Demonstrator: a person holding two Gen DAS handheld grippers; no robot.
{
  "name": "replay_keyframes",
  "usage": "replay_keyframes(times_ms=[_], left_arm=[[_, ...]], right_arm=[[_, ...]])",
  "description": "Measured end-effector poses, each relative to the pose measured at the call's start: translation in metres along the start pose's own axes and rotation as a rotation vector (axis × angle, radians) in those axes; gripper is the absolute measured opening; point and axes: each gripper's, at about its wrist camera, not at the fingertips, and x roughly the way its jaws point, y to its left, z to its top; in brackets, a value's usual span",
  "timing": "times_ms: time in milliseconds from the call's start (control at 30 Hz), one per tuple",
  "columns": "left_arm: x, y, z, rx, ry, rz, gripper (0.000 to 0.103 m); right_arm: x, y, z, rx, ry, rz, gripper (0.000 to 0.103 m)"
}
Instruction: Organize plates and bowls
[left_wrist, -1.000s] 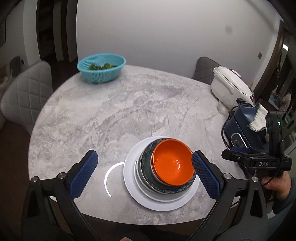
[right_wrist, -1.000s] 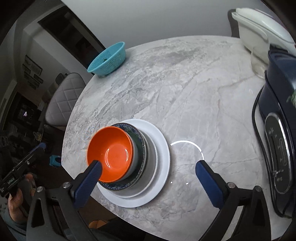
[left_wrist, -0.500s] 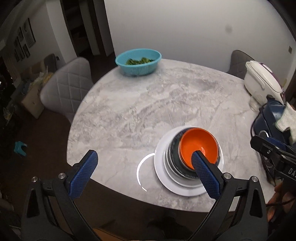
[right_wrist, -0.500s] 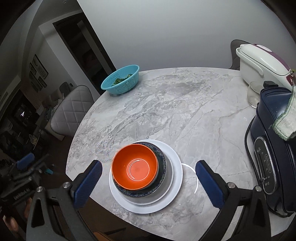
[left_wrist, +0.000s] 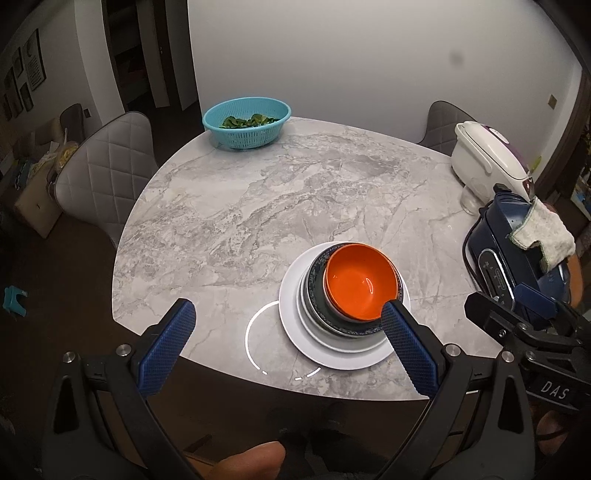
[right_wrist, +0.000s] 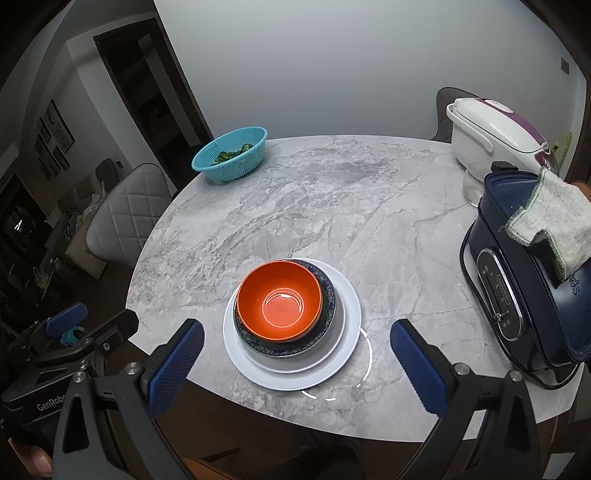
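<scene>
An orange bowl (left_wrist: 360, 280) (right_wrist: 279, 299) sits on top of a stack: a dark blue patterned bowl (left_wrist: 317, 314) (right_wrist: 327, 314), a smaller white plate and a large white plate (left_wrist: 291, 325) (right_wrist: 347, 350), near the front edge of the marble table (left_wrist: 258, 206) (right_wrist: 351, 199). My left gripper (left_wrist: 288, 343) is open and empty, held above the table's front edge, left of the stack. My right gripper (right_wrist: 295, 354) is open and empty, raised above the stack's near side.
A teal colander (left_wrist: 246, 122) (right_wrist: 231, 153) with greens stands at the far left edge. A white rice cooker (left_wrist: 487, 158) (right_wrist: 495, 133), a glass (right_wrist: 474, 184) and a dark blue appliance (left_wrist: 517, 254) (right_wrist: 524, 291) with a cloth (right_wrist: 550, 225) stand at the right. Grey chairs (left_wrist: 107, 173) surround the table.
Both grippers have pulled back and up from the stack, widening the view. The stack has not moved. Both stay open.
</scene>
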Motion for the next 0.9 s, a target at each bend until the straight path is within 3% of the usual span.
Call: replay_keyframes(times_ms=[200,500,900], left_arm=[[-0.005,-0.005,0.009,-0.058,0.032,0.030,0.101],[-0.007,-0.031,0.016,-0.038,0.030,0.047,0.101],[0.006,-0.031,0.019,-0.050,0.057,0.076,0.101]], right_arm=[[-0.005,-0.002,0.010,-0.033,-0.013,-0.011,0.103],[-0.012,-0.016,0.019,-0.038,-0.024,-0.027,0.103],[-0.002,-0.020,0.019,-0.040,0.012,-0.052,0.103]])
